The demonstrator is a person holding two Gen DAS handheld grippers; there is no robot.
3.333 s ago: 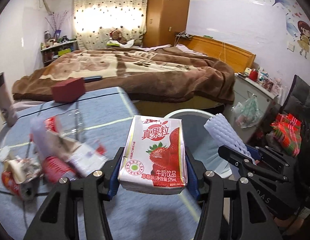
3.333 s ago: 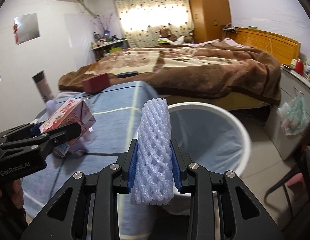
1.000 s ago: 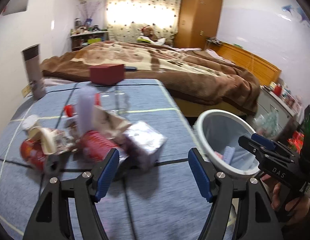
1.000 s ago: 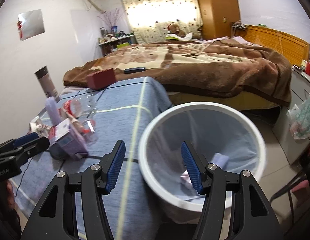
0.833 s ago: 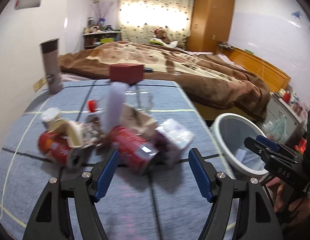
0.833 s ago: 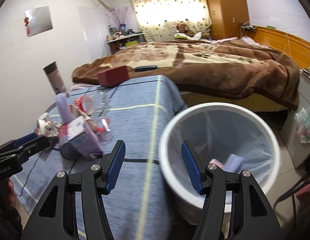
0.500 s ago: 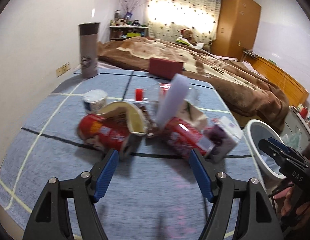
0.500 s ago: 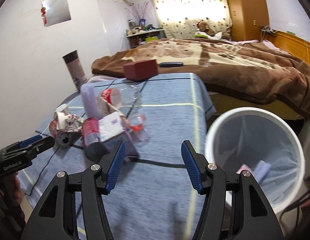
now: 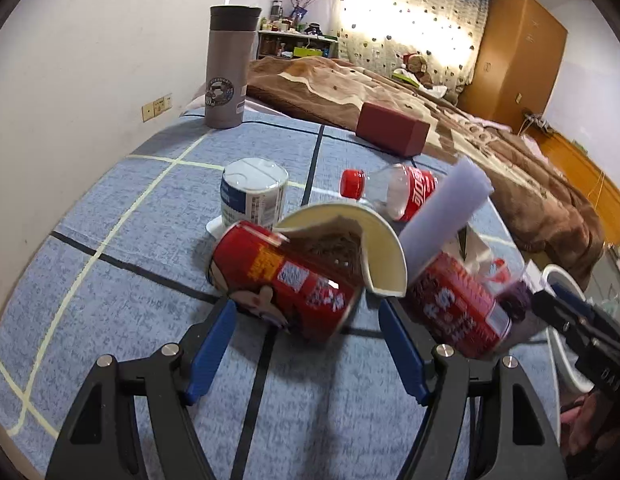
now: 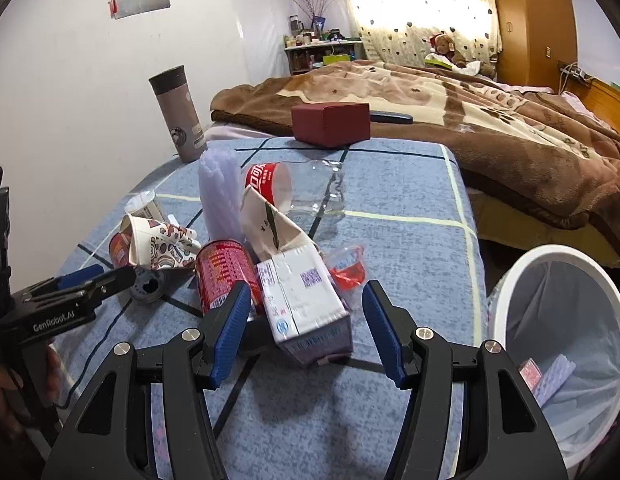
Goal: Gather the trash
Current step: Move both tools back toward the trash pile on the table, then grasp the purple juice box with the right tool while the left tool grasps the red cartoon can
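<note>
1. My left gripper [image 9: 307,354] is spread wide and holds nothing; its blue pads sit either side of the near end of a red can [image 9: 283,286] lying on its side, without touching it as far as I can see.
2. My right gripper [image 10: 305,330] is also wide apart and empty, with the purple-and-white carton [image 10: 305,306] lying between its fingers, not gripped.
3. I take the carton as my landmark on the blue tablecloth [image 10: 394,204]. Just left of it, touching, lies a second red can [image 10: 223,276].
4. Behind the carton, a torn white box [image 10: 271,226] stands open, and behind that a clear cola bottle [image 10: 297,190] lies on its side.
5. Behind and left of the carton, a pale purple foam sleeve [image 10: 221,196] stands up out of the pile.
6. Further left of the carton sits a crumpled patterned paper cup [image 10: 155,242], resting over the can my left gripper faces.
7. A small red plastic cup [image 10: 346,266] lies just right of the carton.
8. Well right of the carton, beyond the table edge, the white trash bin [image 10: 510,276] stands with a liner; a foam piece and a small red-printed carton lie in its bottom.
9. Far behind the carton, at the table's back edge, I see a dark red box [image 10: 330,124] and a grey thermos [image 10: 177,114].
</note>
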